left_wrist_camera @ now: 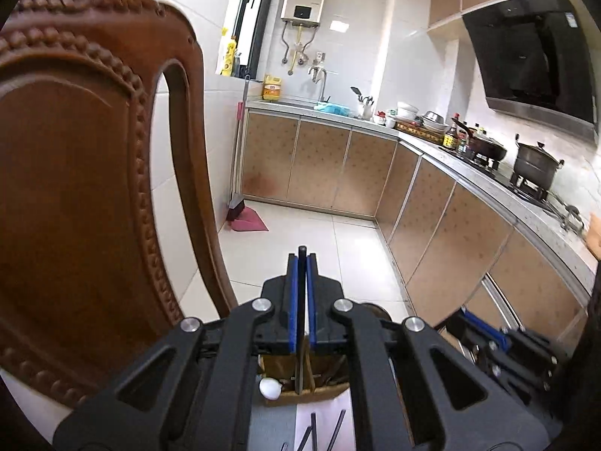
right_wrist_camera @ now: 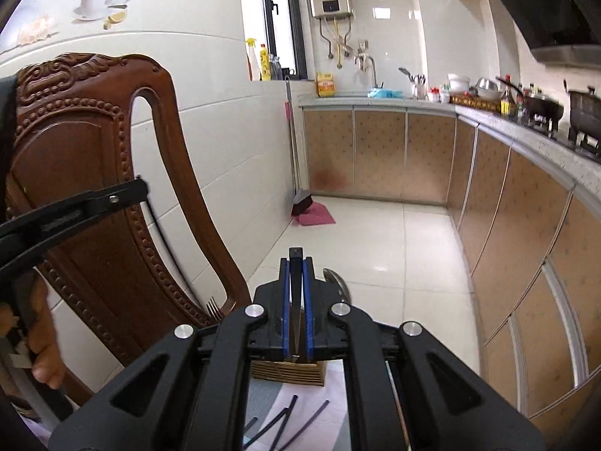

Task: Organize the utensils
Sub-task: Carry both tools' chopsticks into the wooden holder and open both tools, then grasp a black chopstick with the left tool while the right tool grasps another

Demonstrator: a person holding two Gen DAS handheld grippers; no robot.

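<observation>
Black chopstick (left_wrist_camera: pixel 302 300) stands upright, pinched in the left gripper's (left_wrist_camera: pixel 301 263) closed jaws, above a wooden holder (left_wrist_camera: pixel 300 394) with a white egg-like ball (left_wrist_camera: pixel 269 389) beside it. The right gripper's (right_wrist_camera: pixel 296 263) jaws clamp a knife (right_wrist_camera: pixel 296 300) over a slotted block (right_wrist_camera: pixel 287 373). Loose chopsticks (right_wrist_camera: pixel 280 423) lie below; a fork (right_wrist_camera: pixel 215 309) and spoon (right_wrist_camera: pixel 337 283) flank them.
</observation>
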